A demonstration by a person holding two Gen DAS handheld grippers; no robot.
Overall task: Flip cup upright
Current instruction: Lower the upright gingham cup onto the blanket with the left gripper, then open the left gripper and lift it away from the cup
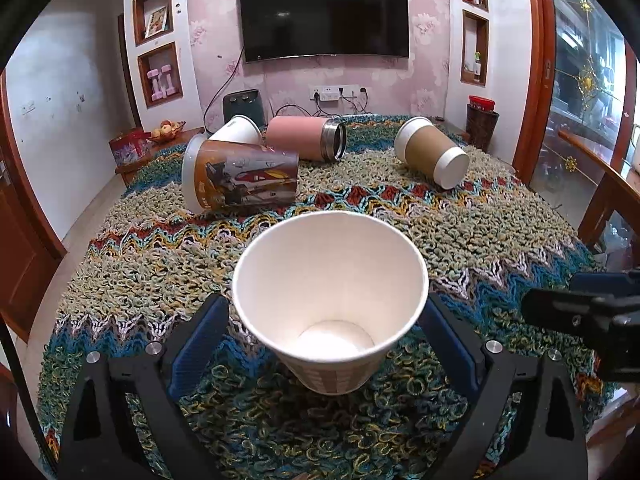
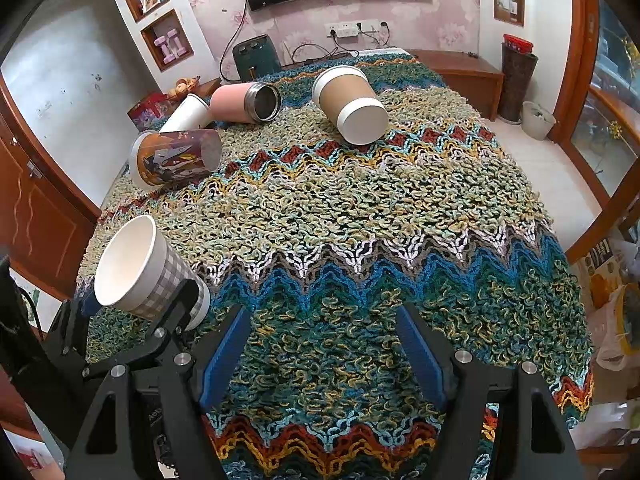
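Note:
A checkered paper cup (image 1: 330,292) with a white inside sits between the fingers of my left gripper (image 1: 326,322). In the right wrist view the cup (image 2: 140,272) is tilted, mouth up and to the left, with the left gripper's fingers on both sides of it. Its base is near or on the knitted cloth (image 1: 480,232); contact is unclear. My right gripper (image 2: 322,344) is open and empty above the near part of the cloth (image 2: 360,208), to the right of the cup.
Further back, several cups lie on their sides: a printed brown cup (image 1: 240,178), a white cup (image 1: 236,130), a pink steel tumbler (image 1: 306,138) and a brown-sleeved paper cup (image 1: 432,152). The table edge drops off at left and right.

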